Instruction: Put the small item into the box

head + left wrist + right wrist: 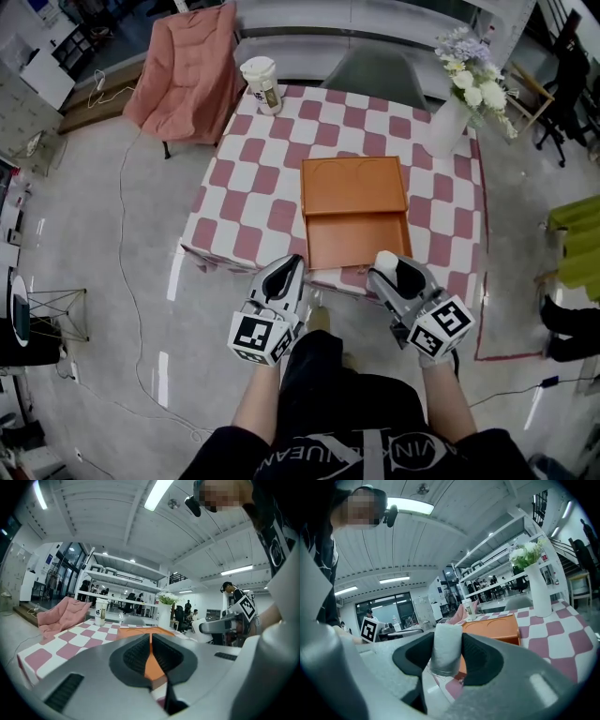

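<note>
The right claw [401,274], low in the frame, pinches a white roll [446,644] so it won't drop before reaching the box [356,211] above. The left claw [151,656] is nearly closed and empty.

The table [244,202], covered with a cloth of pink and white squares, carries an open orange box [354,211] in its middle toward the near edge, a paper cup [262,84] at its far left corner and a white vase [448,127] with flowers at its far right corner.
</note>
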`<state>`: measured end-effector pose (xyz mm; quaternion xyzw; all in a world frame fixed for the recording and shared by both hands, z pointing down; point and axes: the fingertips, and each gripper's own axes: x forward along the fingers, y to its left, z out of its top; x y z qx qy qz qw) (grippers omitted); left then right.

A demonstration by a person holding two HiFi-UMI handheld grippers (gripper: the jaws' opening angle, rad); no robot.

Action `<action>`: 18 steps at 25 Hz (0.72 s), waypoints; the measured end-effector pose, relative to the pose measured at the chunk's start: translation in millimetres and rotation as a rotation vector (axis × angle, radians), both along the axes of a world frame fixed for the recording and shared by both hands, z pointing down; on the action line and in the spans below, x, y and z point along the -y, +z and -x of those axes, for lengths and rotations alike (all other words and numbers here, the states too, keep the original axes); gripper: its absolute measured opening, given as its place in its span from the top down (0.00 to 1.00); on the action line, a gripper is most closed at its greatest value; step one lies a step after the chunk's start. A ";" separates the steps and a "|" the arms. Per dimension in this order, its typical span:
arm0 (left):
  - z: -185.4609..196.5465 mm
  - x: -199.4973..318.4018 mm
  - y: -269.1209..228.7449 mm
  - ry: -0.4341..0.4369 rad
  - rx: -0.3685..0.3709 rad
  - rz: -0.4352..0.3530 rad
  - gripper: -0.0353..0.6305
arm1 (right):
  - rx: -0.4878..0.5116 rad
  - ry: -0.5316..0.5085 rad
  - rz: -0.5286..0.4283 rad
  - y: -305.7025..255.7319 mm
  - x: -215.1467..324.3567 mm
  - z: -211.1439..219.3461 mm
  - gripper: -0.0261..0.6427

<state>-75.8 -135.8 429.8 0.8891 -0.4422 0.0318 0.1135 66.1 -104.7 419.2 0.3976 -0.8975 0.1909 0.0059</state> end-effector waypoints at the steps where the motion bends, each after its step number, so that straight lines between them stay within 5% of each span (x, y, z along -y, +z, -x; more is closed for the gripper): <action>1: 0.0 5.4 0.6 0.011 0.006 0.000 0.91 | -0.005 0.000 0.003 0.5 5.0 2.1 0.69; 11: -3.3 45.3 14.3 0.111 0.046 0.011 0.92 | -0.076 0.015 0.053 14.5 41.2 19.7 0.69; 18: 0.1 63.3 19.3 0.157 0.041 0.021 0.92 | -0.218 0.010 0.082 24.8 54.6 32.4 0.69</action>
